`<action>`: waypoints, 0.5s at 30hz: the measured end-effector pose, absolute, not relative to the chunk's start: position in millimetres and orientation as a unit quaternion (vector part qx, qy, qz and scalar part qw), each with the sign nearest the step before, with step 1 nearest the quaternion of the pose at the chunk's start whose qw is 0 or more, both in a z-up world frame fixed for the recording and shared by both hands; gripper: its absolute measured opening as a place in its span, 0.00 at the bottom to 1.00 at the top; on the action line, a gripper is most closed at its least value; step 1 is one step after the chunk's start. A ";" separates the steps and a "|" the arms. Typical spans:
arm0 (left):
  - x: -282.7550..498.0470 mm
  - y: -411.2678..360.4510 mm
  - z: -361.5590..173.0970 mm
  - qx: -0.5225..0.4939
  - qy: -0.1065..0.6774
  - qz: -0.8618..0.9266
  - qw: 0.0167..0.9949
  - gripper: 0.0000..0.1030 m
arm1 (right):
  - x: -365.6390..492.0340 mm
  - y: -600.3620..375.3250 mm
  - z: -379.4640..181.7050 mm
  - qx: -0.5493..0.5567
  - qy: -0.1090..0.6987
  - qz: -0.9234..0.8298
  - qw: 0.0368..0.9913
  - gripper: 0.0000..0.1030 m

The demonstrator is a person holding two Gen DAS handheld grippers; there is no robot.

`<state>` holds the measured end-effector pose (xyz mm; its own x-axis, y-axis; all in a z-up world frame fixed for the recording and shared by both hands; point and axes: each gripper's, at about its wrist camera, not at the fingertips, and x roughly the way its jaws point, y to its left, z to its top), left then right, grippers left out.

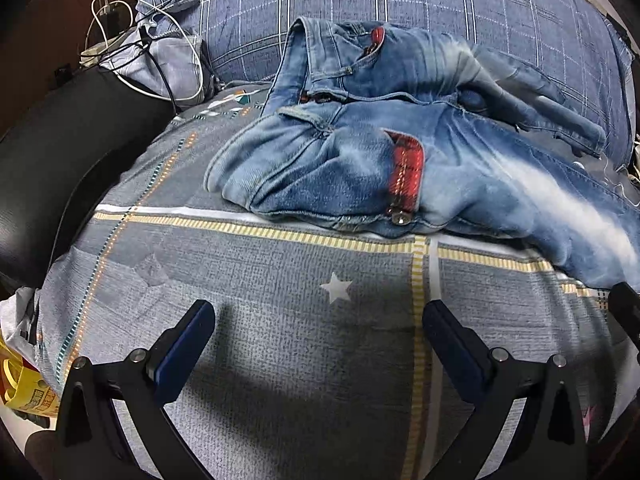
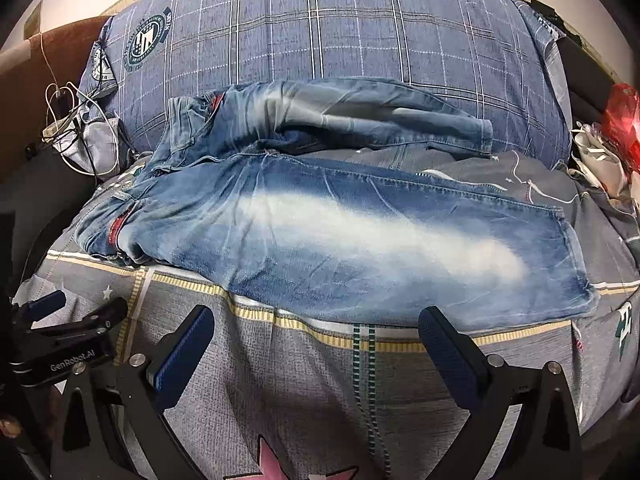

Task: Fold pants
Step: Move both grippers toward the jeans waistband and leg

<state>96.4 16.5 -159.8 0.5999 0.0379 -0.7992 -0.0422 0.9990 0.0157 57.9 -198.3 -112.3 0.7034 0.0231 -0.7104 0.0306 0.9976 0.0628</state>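
Faded blue jeans (image 2: 320,224) with red plaid pocket trim lie spread on the grey patterned bedsheet (image 2: 304,392), waist to the left, legs to the right. The near leg lies flat; the far leg rests against the blue pillow. In the left wrist view the waist (image 1: 328,168) lies ahead. My left gripper (image 1: 318,320) is open and empty, hovering over bare sheet (image 1: 280,360) short of the waist. My right gripper (image 2: 316,324) is open and empty, just before the near leg's lower edge. The left gripper also shows at the left in the right wrist view (image 2: 72,316).
A large blue plaid pillow (image 2: 340,32) lies behind the jeans. White cables and a charger (image 1: 120,32) sit at the far left by a black cushion (image 1: 68,140). A red plastic bag (image 2: 620,120) and clutter lie at the right. A yellow packet (image 1: 20,384) sits at the lower left.
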 end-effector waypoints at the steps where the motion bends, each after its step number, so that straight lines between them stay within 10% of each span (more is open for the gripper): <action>1: 96.8 16.7 -160.8 -0.003 0.448 0.022 0.894 1.00 | 58.1 -198.1 -113.5 0.035 0.386 -0.002 0.922 1.00; 15: 100.4 21.2 -163.6 -0.020 0.441 0.015 0.897 1.00 | 61.8 -199.7 -122.9 0.043 0.395 -0.004 0.918 1.00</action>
<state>100.4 21.2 -163.6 0.6108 0.0095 -0.7917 -0.0454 0.9987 -0.0231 61.8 -199.7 -122.9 0.6882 0.0272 -0.7250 0.0408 0.9963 0.0761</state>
